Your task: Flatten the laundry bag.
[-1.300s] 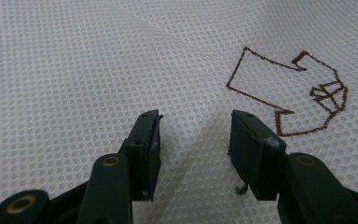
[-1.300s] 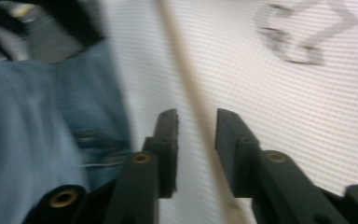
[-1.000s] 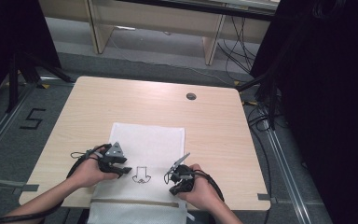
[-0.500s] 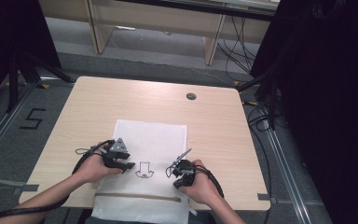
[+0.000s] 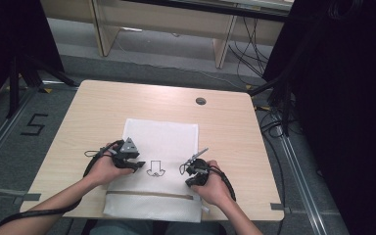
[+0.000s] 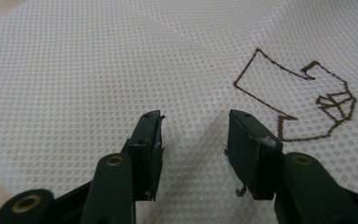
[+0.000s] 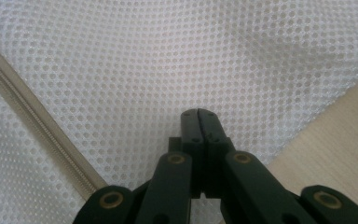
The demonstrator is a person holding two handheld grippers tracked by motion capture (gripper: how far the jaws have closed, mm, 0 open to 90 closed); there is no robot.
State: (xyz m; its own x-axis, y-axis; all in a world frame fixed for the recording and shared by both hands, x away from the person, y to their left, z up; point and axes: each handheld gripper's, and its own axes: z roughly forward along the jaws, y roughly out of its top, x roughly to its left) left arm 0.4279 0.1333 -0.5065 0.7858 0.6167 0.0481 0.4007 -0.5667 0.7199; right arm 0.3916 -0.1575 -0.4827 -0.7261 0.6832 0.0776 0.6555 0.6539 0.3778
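White mesh bag (image 5: pixel 159 161) lies flat at the near edge of the surface (image 5: pixel 98 107), centre, its zipper (image 5: pixel 149 195) end hanging slightly over that edge. We judge the work as barely started: bag is spread out with both tools resting on it, nothing lifted or folded, zipper untouched as far as we can tell. Left hand-held gripper (image 5: pixel 136 166) sits on the bag's left part, jaws released with a clear gap, mesh visible between them and not pinched (image 6: pixel 193 133). Right hand-held gripper (image 5: pixel 188 171) sits on the bag's right part, jaws clenched tip to tip (image 7: pixel 199 114), over the mesh; we cannot tell whether any mesh is caught. Left gripper view gives the brown drawn arrow mark (image 6: pixel 298 100) close up; right gripper view gives the zipper (image 7: pixel 37 121) strip and the bag's edge against the wood. High view alone gives the whole layout.
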